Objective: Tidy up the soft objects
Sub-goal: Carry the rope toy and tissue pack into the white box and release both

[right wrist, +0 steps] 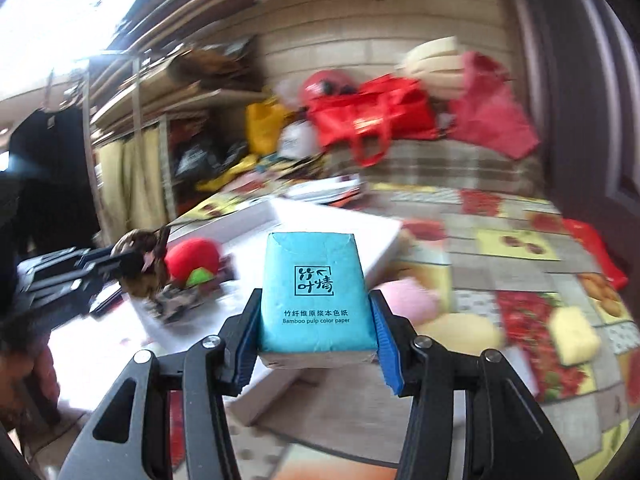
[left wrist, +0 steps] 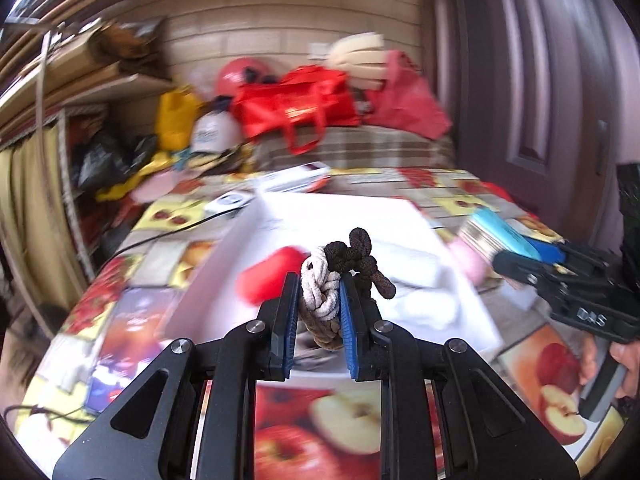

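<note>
left gripper [left wrist: 319,300] pinching one rope bundle [left wrist: 320,294], right gripper [right wrist: 316,322] clamping one tissue pack [right wrist: 314,292], one white box [right wrist: 360,232], fruit-print tablecloth [right wrist: 520,280], cluttered room

A shallow box [right wrist: 360,236] sits on the worktop [right wrist: 520,280], with a round plush toy [right wrist: 192,258] inside it toward its left. The left gripper [left wrist: 319,300] holds a bundle of knotted cords [left wrist: 324,292] above the box, and the right gripper [right wrist: 314,344] holds a tissue pack [right wrist: 316,292] over the box's right edge. Right of the box two soft pads [right wrist: 408,300] lie on the worktop, and behind it bags [right wrist: 372,116] are piled.
</note>
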Motion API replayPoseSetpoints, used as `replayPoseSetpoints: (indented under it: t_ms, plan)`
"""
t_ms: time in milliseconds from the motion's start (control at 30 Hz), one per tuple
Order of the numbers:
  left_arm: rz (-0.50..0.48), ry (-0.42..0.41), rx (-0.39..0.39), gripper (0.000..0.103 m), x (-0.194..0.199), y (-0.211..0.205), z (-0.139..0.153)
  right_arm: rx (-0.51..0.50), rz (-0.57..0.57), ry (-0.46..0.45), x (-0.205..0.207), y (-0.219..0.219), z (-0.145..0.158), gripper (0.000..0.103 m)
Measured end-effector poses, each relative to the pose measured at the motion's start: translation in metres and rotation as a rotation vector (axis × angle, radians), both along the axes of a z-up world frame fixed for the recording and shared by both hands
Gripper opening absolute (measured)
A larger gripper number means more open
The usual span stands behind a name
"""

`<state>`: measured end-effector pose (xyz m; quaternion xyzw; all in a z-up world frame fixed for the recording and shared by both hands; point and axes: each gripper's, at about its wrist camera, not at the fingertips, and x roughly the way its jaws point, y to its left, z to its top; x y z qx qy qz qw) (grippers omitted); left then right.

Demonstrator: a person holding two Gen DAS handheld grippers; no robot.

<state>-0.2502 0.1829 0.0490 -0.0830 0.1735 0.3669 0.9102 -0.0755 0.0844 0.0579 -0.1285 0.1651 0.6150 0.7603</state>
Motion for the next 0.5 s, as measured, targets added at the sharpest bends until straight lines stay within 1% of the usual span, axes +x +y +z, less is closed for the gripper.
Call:
replayPoseSetpoints:
  t_ms: [100,200,267,333,433,500]
  plan:
    - [0.057,0.0,-0.033,0.019,-0.022,0.015,-0.004,-0.038,0.062,0.0,-0.012,0.011,-0.003,0.05]
    - [0.061,0.004,-0.05,0.019,-0.03,0.021,-0.006,-0.082,0.105,-0.008,-0.023,0.021,-0.007,0.05]
    - [0.037,0.023,-0.065,0.019,-0.026,0.023,-0.008,-0.124,0.124,-0.001,-0.025,0.031,-0.011,0.05]
    - [0.008,0.074,-0.084,0.019,-0.015,0.025,-0.012,-0.164,0.136,0.026,-0.023,0.041,-0.015,0.05]
    - [-0.015,0.106,-0.106,0.019,-0.004,0.028,-0.015,-0.205,0.13,0.088,-0.013,0.053,-0.021,0.05]
    - [-0.029,0.123,-0.13,0.019,0.004,0.034,-0.017,-0.213,0.116,0.126,-0.006,0.06,-0.024,0.05]
